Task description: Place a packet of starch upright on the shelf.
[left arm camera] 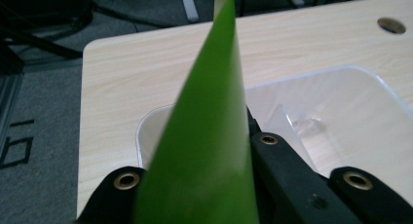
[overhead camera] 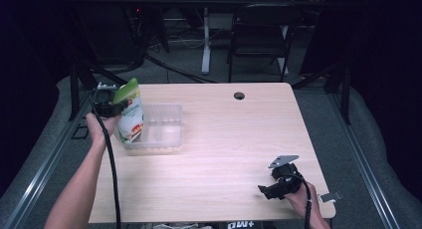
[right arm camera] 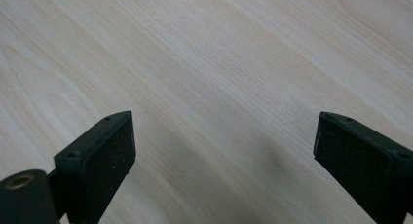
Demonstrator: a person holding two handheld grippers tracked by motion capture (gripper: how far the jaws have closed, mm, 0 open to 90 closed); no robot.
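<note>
A green-topped white snack pouch (overhead camera: pixel 130 114) hangs upright over the left end of a clear plastic tray (overhead camera: pixel 166 139) at the table's left side. My left gripper (overhead camera: pixel 110 108) is shut on the pouch's green top edge. In the left gripper view the green pouch (left arm camera: pixel 204 136) rises between the black jaws, with the clear tray (left arm camera: pixel 341 102) beneath. My right gripper (overhead camera: pixel 271 190) rests low near the table's front right corner. Its jaws stand wide apart with nothing between them, and the right gripper (right arm camera: pixel 224 151) looks onto bare wood.
The light wooden table (overhead camera: pixel 224 154) has a cable hole (overhead camera: pixel 239 95) near its far edge. A dark chair (overhead camera: pixel 259 35) and desk legs stand beyond the table. Metal rails run along both sides of the floor.
</note>
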